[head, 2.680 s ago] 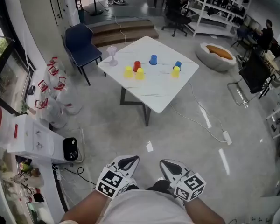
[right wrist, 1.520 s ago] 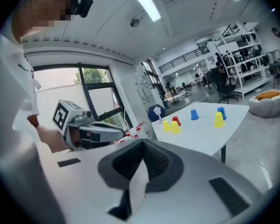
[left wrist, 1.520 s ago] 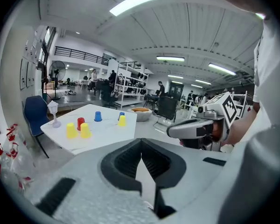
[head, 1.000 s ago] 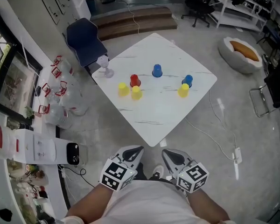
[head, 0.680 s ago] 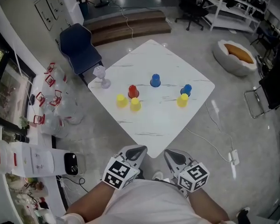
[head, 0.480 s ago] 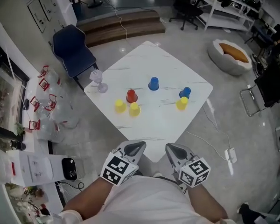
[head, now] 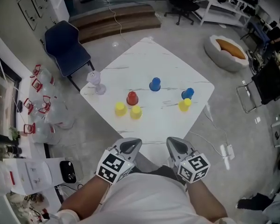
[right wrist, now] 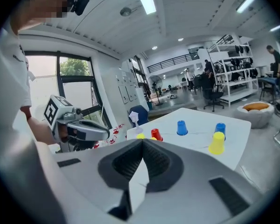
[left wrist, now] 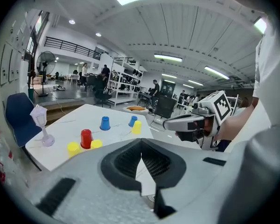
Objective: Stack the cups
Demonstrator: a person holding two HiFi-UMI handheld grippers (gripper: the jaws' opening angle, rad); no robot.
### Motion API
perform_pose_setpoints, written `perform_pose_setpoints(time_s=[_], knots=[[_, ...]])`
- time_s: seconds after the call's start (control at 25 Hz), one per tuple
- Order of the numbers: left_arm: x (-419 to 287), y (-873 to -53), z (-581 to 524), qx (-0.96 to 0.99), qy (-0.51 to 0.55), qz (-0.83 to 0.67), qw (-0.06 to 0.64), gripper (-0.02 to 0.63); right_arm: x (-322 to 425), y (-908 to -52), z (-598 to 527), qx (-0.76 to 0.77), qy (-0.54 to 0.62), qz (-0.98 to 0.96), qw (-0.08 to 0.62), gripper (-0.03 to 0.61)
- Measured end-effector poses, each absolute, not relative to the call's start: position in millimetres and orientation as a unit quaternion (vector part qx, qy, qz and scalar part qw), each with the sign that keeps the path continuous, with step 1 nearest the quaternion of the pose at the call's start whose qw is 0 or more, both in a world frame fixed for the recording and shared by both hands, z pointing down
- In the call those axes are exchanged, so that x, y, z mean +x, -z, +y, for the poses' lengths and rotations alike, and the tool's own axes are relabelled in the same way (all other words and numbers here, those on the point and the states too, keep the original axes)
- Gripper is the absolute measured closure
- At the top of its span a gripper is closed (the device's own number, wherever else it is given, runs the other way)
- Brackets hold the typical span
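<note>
Six small cups stand upside down on the white table (head: 177, 73): a red cup (head: 132, 98) next to two yellow cups (head: 120, 108) (head: 136, 112), a lone blue cup (head: 155, 84), and a blue cup (head: 188, 93) beside a yellow cup (head: 184, 104). None is stacked. My left gripper (head: 127, 145) and right gripper (head: 174, 144) hang side by side close to my body, short of the table's near corner. Both are shut and hold nothing. The left gripper view shows the red cup (left wrist: 86, 138) and the right gripper (left wrist: 191, 122). The right gripper view shows the yellow cup (right wrist: 216, 143).
A clear stemmed glass (head: 95, 81) stands at the table's left corner. A blue chair (head: 65, 45) is behind it, with bagged items (head: 37, 106) on the floor to the left. A cable and power strip (head: 224, 149) lie on the floor to the right.
The table and cups have come nearer in the head view; its near corner now lies just ahead of the grippers. Both grippers stay shut, close to my body.
</note>
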State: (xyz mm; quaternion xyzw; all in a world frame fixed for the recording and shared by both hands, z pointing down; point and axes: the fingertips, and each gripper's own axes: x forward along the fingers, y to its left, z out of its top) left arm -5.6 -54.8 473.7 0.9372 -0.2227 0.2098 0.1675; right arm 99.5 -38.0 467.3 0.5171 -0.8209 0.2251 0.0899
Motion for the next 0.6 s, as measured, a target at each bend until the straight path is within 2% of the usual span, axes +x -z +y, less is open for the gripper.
perform_pose_setpoints(time_s=[0.32, 0.6], knots=[[-13.6, -493.3, -67.5, 0.908, -0.213, -0.299, 0.200, 0.604, 102.6, -482.6, -76.8, 0.459, -0.203, -0.851, 0.154, 0.569], [-27.8, -496.5, -71.9, 0.882, -0.201, -0.367, 0.217, 0.604, 76.3, -510.1, -109.3, 0.382, -0.155, -0.885, 0.216, 0.571]])
